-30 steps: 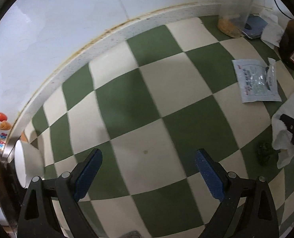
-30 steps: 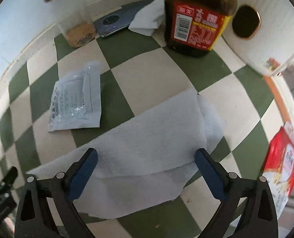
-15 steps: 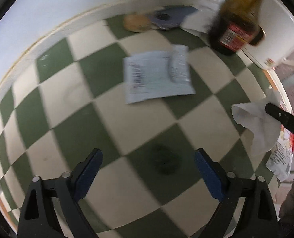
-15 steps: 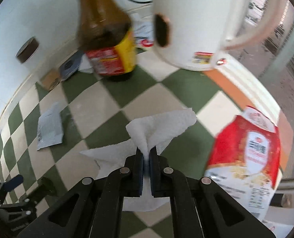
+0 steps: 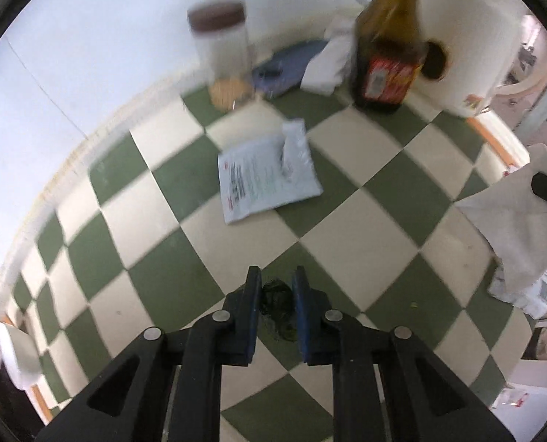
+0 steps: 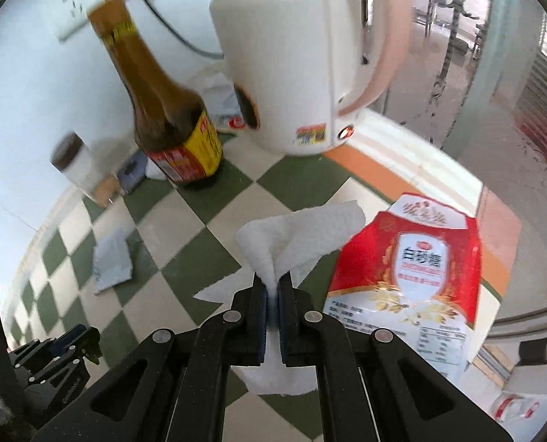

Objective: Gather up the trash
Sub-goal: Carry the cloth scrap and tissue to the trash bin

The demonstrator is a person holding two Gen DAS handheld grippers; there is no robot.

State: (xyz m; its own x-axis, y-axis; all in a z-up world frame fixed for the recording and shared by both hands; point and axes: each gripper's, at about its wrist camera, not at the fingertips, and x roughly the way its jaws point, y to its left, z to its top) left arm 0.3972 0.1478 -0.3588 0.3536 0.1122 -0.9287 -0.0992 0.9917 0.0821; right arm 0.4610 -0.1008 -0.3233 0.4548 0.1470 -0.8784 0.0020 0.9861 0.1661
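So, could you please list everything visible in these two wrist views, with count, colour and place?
Crumpled paper towel: one, white, pinched in right gripper.
Small leafy scrap: one, dark green, between left fingers.
Flat plastic sachet: one, white, mid-counter.
Glass sauce bottle: one, brown, by wall.
Electric kettle: one, white, behind bottle.
Clear jar: one, brown lid, by wall.
Sugar bag: one, red and white, counter edge.
Checkered counter: green and cream.
Left gripper: black, blue pads.
Right gripper: black.
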